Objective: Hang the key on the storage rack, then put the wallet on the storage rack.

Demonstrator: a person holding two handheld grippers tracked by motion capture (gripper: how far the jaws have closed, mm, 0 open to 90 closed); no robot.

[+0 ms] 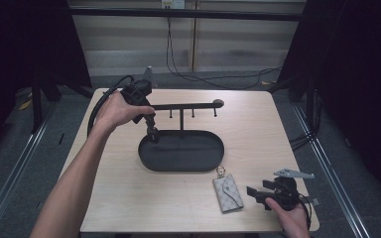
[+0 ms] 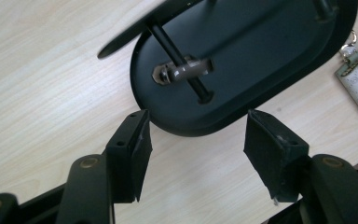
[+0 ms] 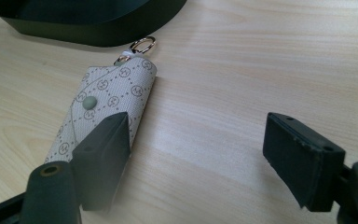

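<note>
1. The beige patterned fabric key pouch (image 1: 227, 193) with a metal clasp lies flat on the pale wooden table (image 1: 258, 134), just in front of the black oval metal tray stand (image 1: 181, 151).
2. The right gripper (image 1: 256, 195) rests beside the pouch, jaws apart, empty.
3. The left gripper (image 1: 153, 132) hangs over the tray's end, jaws apart, holding nothing.

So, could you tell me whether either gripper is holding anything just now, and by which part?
Nothing is held. The left gripper stands open above the tray; the right gripper is open beside the key pouch.
</note>
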